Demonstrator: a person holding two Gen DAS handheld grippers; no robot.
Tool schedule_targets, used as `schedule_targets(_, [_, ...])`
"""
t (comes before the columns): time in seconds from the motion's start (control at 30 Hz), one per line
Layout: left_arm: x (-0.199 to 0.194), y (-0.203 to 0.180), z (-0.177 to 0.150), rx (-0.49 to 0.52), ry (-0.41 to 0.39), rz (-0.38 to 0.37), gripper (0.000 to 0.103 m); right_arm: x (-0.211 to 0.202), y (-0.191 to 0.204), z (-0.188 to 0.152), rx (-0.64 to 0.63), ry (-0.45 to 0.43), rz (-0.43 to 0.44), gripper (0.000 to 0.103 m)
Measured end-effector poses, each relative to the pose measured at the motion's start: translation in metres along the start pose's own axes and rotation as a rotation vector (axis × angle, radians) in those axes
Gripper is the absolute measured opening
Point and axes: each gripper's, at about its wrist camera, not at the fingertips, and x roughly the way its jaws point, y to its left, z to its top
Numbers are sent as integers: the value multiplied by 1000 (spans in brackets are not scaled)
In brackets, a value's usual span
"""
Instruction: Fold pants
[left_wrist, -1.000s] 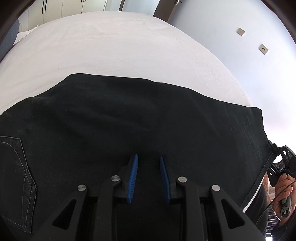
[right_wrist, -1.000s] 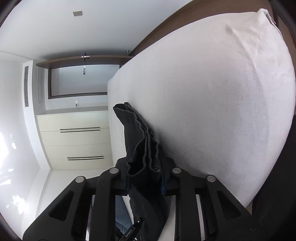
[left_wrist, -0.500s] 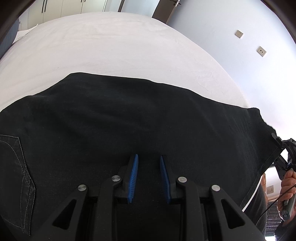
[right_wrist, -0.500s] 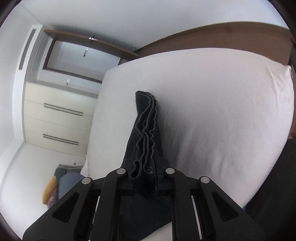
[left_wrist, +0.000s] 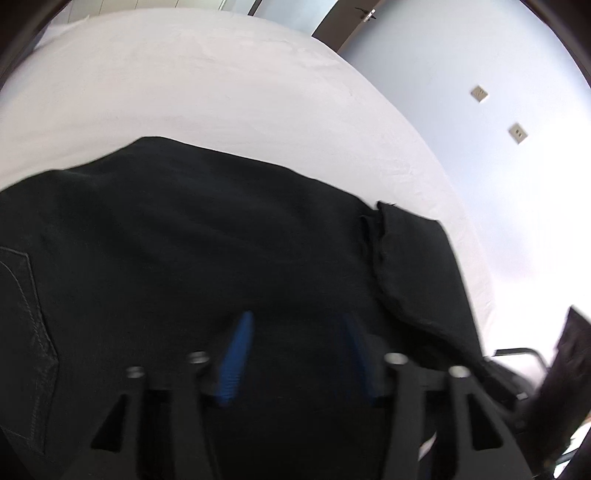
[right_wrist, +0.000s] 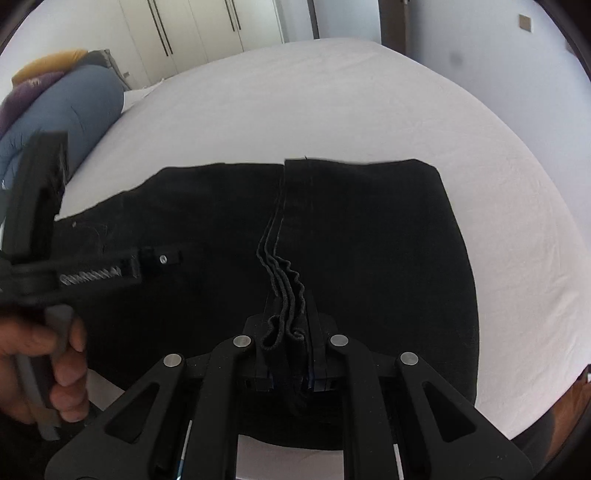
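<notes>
Black pants (right_wrist: 369, 251) lay flat on the white bed sheet (right_wrist: 332, 103), leg end folded back over the rest. Your R gripper (right_wrist: 291, 343) was clamped tight on the bunched hem layers. Your L gripper (left_wrist: 295, 354) was opening w/ jaws wide, pads off the fabric just below them.

Bed: white sheet (right_wrist: 332, 110), filling the middle
Wardrobe: pale doors (right_wrist: 207, 26), 11 o'clock
Wall: light blue (left_wrist: 461, 55), 1 o'clock, two switch plates (left_wrist: 517, 133)
</notes>
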Motion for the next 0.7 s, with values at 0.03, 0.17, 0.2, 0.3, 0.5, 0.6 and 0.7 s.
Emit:
schedule_targets(0.03, [-3,0,1,-19,-1,-18,87,0,1,-3,-2,0,-6,10])
schedule_targets(0.17, [-3,0,10,-99,14,-117,95,-21,5,-14,-24,-34,-23,10])
schedule_targets(0.2, [0,0,12,-116,27,-140,95,-24,7,-15,-31,-42,-30,10])
schedule_targets(0.3, [12,1,22,-168,87,-211,97,-32,12,-18,-69,-67,-51,10])
schedule_targets(0.5, [22,4,36,-201,147,-262,96,-48,48,-29,-178,-118,-84,10])
schedule_targets(0.6, [23,10,42,-182,183,-238,49,-55,62,-35,-204,-125,-72,10])
schedule_targets(0.7, [20,15,48,-155,209,-220,18,-63,77,-39,-244,-137,-66,10])
